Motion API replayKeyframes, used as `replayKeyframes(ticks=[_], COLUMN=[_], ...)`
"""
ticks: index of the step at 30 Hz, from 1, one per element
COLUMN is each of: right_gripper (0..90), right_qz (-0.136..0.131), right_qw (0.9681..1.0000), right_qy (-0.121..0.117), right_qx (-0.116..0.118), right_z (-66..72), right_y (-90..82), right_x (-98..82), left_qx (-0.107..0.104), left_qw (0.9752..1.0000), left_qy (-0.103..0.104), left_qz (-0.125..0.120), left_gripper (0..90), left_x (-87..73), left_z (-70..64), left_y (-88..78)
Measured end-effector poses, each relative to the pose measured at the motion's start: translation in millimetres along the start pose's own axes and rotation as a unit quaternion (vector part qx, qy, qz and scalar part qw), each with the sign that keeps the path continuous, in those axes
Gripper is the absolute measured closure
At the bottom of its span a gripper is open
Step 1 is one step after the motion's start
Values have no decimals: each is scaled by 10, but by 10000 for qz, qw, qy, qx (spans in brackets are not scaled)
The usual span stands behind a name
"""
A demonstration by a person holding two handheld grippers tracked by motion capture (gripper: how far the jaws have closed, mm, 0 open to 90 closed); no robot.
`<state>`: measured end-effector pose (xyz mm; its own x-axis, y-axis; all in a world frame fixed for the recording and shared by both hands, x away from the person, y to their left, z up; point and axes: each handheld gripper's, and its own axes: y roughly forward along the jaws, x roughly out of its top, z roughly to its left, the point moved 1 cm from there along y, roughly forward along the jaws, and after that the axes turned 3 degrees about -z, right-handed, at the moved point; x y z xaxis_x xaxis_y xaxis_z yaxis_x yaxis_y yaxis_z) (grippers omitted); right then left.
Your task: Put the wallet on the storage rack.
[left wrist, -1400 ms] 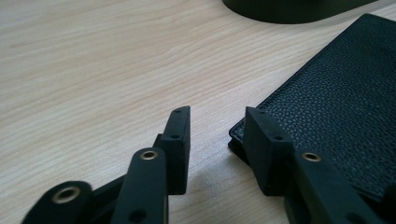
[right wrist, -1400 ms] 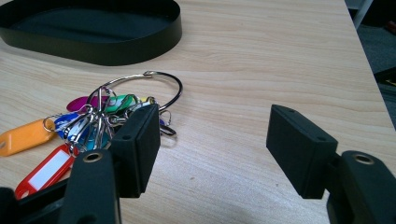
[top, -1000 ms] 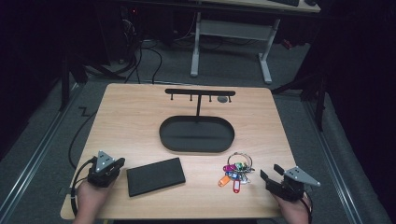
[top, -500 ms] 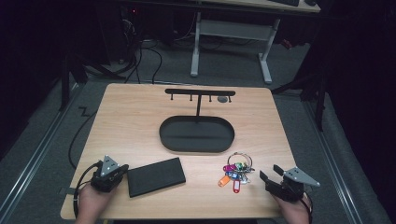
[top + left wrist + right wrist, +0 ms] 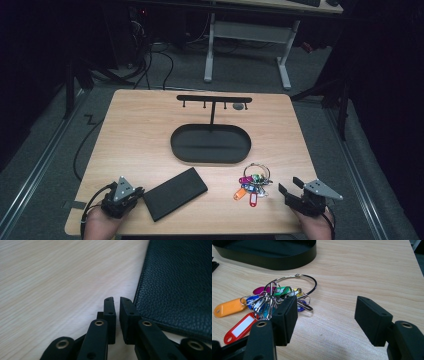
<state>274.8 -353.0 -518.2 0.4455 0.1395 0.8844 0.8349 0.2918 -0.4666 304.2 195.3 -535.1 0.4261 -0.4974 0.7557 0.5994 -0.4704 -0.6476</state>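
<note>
Left gripper view: left gripper (image 5: 117,300) barely parted, empty, beside black leather wallet (image 5: 180,282) at frame right. Open wider before pinching edge. Right gripper (image 5: 327,312) open, near key bunch (image 5: 272,300).

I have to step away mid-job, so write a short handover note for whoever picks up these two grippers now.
Left gripper: fingers nearly together, a thin gap just opening, nothing between them, right beside the black wallet's near-left edge.
Right gripper: fingers open and empty, low over the table, with the key bunch just off its left finger.
Black oval tray and hook stand: nothing in the tray; a small grey thing sits by the bar's right end.
Done: nothing lifted.
Left: probably grasp wallet and keys, then stow them.
</note>
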Motion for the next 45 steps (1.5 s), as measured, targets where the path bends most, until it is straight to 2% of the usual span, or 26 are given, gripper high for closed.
replayKeyframes(ticks=[1, 7, 8, 9, 10, 11, 13, 19, 20, 22, 23, 25, 28, 29, 30, 32, 34, 36, 37, 38, 39, 40, 41, 43, 45], right_gripper=[354, 354, 354, 354, 354, 354, 354, 354, 354, 354, 354, 354, 354, 354, 354, 354, 366, 366, 365, 365, 365, 365, 364, 364, 364], right_qz=[11, 35, 37, 33, 33, 35, 47, 48, 51, 52, 58, 93, 95, 95, 100, 103, 120, 110, 100, 100, 98, 98, 107, 108, 120], right_qw=[10000, 10000, 10000, 10000, 10000, 10000, 10000, 10000, 10000, 10000, 10000, 9999, 9999, 9999, 9999, 9999, 9999, 9999, 9999, 9999, 9999, 9999, 9999, 9999, 9999], right_qy=[19, 40, 38, 35, 35, 35, 24, 46, 57, 56, 54, 52, 25, 25, 18, 20, 79, 88, 69, 69, 34, 34, 2, 22, 24], right_qx=[0, 24, 27, 36, 36, 42, 49, 45, 49, 52, 50, 51, 55, 55, 44, 37, 44, 50, 40, 40, 27, 27, 20, 26, 26], right_z=[2, -20, -19, -16, -16, -12, -13, -20, -20, -20, -19, -15, -12, -12, -10, -10, -19, -13, -7, -7, 15, 15, 25, 23, 12], right_y=[0, 9, 9, 9, 9, 10, 14, 17, 18, 20, 22, 31, 37, 37, 38, 38, 37, 31, 24, 24, 7, 7, -5, -8, -2], right_x=[-1, -10, -10, -8, -8, -7, -9, -14, -14, -15, -16, -19, -17, -17, -15, -14, -8, 2, 7, 7, 15, 15, 12, 8, 4], left_qx=[-41, -304, -304, -375, -375, -419, -399, -220, -139, -128, -118, -181, -287, -287, -461, -545, -762, -789, -888, -888, -937, -937, -855, -767, -735], left_qw=[9999, 9980, 9980, 9971, 9971, 9965, 9961, 9972, 9976, 9974, 9969, 9963, 9951, 9951, 9940, 9935, 9924, 9921, 9908, 9908, 9898, 9898, 9897, 9894, 9895], left_qy=[138, 550, 550, 667, 667, 718, 779, 691, 620, 611, 610, 624, 709, 709, 683, 637, 497, 492, 461, 461, 501, 501, 715, 931, 1011], left_qz=[18, -12, -12, -18, -18, -31, -60, -199, -273, -352, -474, -569, -626, -626, -724, -766, -829, -839, -908, -908, -944, -944, -901, -805, -730], left_gripper=[834, 827, 825, 821, 819, 814, 807, 724, 701, 658, 658, 568, 517, 501, 487, 467, 452, 441, 441, 441, 439, 434, 428, 421, 416], left_x=[3, 31, 31, 45, 45, 64, 82, 104, 117, 130, 150, 190, 247, 247, 286, 310, 401, 442, 527, 527, 582, 582, 589, 562, 526], left_z=[-74, -355, -355, -428, -428, -488, -526, -490, -481, -489, -513, -578, -697, -697, -750, -774, -853, -892, -989, -989, -1111, -1111, -1229, -1291, -1294], left_y=[-4, -19, -19, -18, -18, -17, -22, -60, -81, -97, -114, -121, -99, -99, -93, -86, -40, -19, 27, 27, 70, 70, 102, 128, 156])
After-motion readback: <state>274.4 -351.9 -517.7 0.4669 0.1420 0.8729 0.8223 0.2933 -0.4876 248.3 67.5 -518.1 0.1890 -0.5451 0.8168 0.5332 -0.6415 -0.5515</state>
